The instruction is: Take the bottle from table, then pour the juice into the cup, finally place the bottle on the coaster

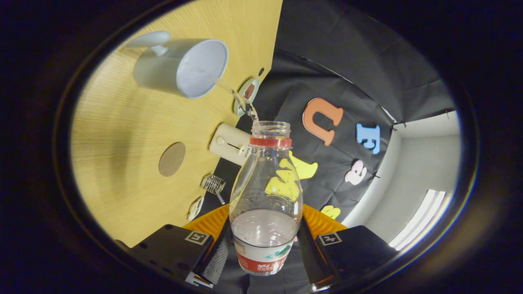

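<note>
Tabletop (122, 163) of pale yellow wood grain spreads behind everything, and the clear plastic bottle (265, 192) serves as the landmark. Judging by the tilt, pouring is the step in hand: a thin clear stream (235, 96) leaves the bottle's open mouth and arcs into the pale blue-grey cup (184, 67), which stands beyond the mouth, its smooth round opening facing the stream and its handle on the far side. To pour well, I would keep the tilt gentle so the stream lands inside the rim, not on its lip, and ease the bottle upright slowly once it is empty, since little liquid remains pooled near the base.

The bottle is ribbed and waisted, with a red ring under the threaded neck and a red-and-white label by the base. The gripper (264, 249) pinches it at the label, one black finger pressing each side, with orange ribbed parts behind them.

Beside the bottle's neck lies a cream rounded-edge block (225, 143). Well apart from the bottle's shoulder, on the wood, sits the flat round brown coaster (172, 159), matte like cork, bare and awaiting the bottle. Just beyond the mouth is a small white dish (247, 93) holding something reddish. Near the bottle's body lies a little wire object (213, 184), too small to name.
</note>
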### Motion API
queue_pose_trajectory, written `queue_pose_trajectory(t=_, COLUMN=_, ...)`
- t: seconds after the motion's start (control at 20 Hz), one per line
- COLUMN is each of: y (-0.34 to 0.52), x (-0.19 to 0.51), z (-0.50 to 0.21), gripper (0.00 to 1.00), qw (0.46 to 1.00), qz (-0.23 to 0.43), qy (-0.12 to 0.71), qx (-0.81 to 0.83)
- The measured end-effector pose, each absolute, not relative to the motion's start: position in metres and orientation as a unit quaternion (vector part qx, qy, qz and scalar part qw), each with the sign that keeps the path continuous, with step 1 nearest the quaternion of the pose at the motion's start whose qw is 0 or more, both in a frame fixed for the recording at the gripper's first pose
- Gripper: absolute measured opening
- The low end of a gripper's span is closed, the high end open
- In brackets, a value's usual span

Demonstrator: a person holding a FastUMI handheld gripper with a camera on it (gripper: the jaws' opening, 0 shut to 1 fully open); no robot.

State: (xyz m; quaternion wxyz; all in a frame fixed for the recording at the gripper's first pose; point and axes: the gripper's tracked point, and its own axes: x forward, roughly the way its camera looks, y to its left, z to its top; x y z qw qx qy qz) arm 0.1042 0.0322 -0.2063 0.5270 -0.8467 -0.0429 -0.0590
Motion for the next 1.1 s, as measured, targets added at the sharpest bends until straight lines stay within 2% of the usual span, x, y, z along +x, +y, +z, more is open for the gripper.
queue_pose_trajectory(t=0.65, y=0.048, x=0.101, z=-0.213, gripper=0.81, qw=0.481, qz=-0.048, qy=-0.041, qx=-0.875)
queue_pose_trajectory(t=0.9, y=0.056, x=0.098, z=-0.204, gripper=0.82, qw=0.449, qz=-0.061, qy=-0.063, qx=-0.889)
queue_pose_trajectory(t=1.1, y=0.057, x=0.098, z=-0.205, gripper=0.81, qw=0.447, qz=-0.064, qy=-0.073, qx=-0.889)
